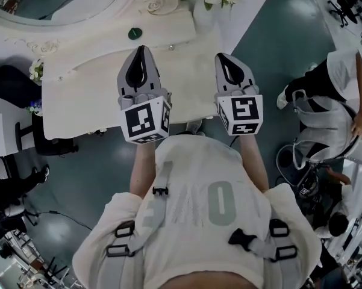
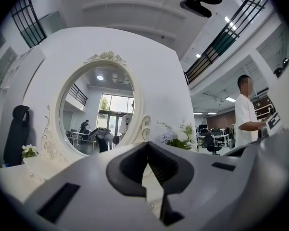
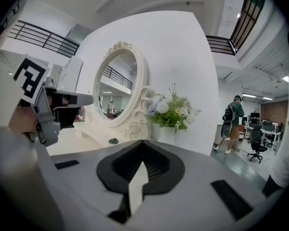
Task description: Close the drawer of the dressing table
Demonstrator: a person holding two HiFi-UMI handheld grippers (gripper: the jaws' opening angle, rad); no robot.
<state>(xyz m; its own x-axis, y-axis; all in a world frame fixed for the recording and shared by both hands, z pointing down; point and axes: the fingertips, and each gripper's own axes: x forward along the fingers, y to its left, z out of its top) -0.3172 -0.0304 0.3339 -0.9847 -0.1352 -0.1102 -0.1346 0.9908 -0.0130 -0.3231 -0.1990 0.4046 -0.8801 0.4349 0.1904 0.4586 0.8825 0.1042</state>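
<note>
The drawer is not showing as a separate part in any view. In the head view the desk [image 1: 90, 95] is presenting one pale front edge, which is running beneath the marker cubes of both grippers. Whether the drawer is sitting flush there I cannot tell.

The left gripper [image 1: 140, 50] is hovering above the desk top and pointing toward the mirror [image 2: 98, 109]. Its jaws are pressing together with nothing between them. The right gripper [image 1: 224, 56] is hanging beside it, apart from it and pointing much the same way. Its jaws are also meeting at the tips and holding nothing.

A small dark green round thing [image 1: 135, 34] is lying on the desk top ahead of the left gripper, near the foot of the oval mirror. To the right of the mirror, a white vase of flowers [image 3: 170, 112] is standing at the back of the desk. A smaller bunch of white flowers [image 1: 36, 71] is sitting at the desk's left end.

Farther out, a person in a white shirt [image 2: 245, 112] is standing to the right, and a person with a backpack [image 3: 233, 121] is walking across the green floor [image 1: 277, 35].
</note>
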